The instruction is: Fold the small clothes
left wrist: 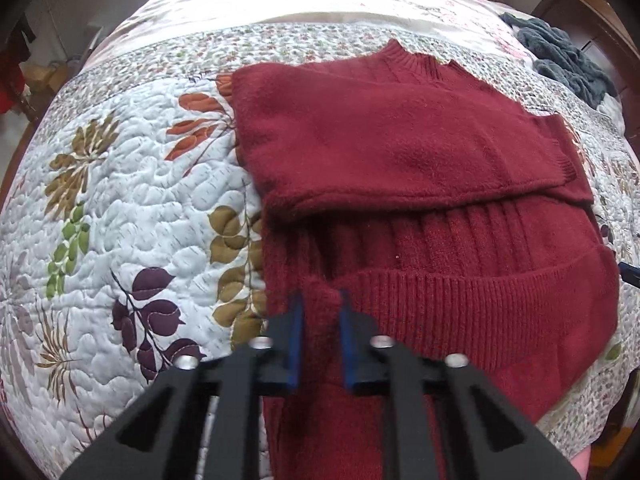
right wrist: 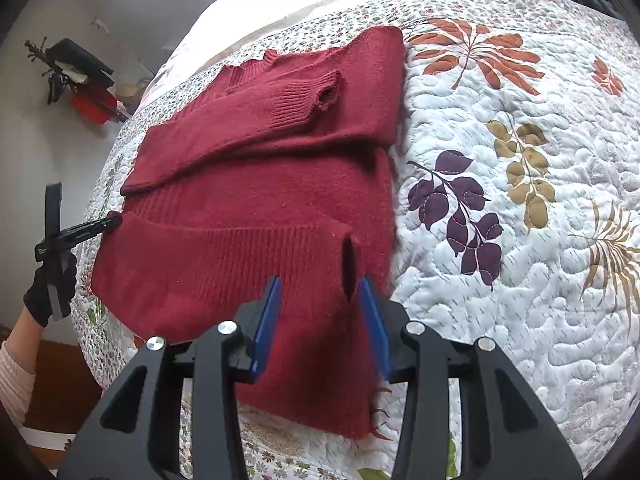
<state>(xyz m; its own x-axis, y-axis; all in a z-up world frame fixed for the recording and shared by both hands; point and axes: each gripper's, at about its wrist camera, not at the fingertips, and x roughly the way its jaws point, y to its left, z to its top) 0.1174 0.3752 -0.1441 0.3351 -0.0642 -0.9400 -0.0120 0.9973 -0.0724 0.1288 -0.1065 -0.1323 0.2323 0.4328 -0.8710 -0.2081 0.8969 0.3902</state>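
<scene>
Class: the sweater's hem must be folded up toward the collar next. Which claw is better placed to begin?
Left. The left claw is shut on the sweater at its hem, whereas the right claw is open, gripping nothing.

A quilted leaf-print bed [left wrist: 132, 208] carries a folded red sweater [left wrist: 400, 152] and a grey blanket [left wrist: 560, 56].

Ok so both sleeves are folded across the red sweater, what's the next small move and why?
Probably shut the right hand-held gripper on the hem corner: its fingers are open around the sweater edge, while the left hand-held gripper already pinches the other corner. Then both can lift the hem toward the collar.
</scene>
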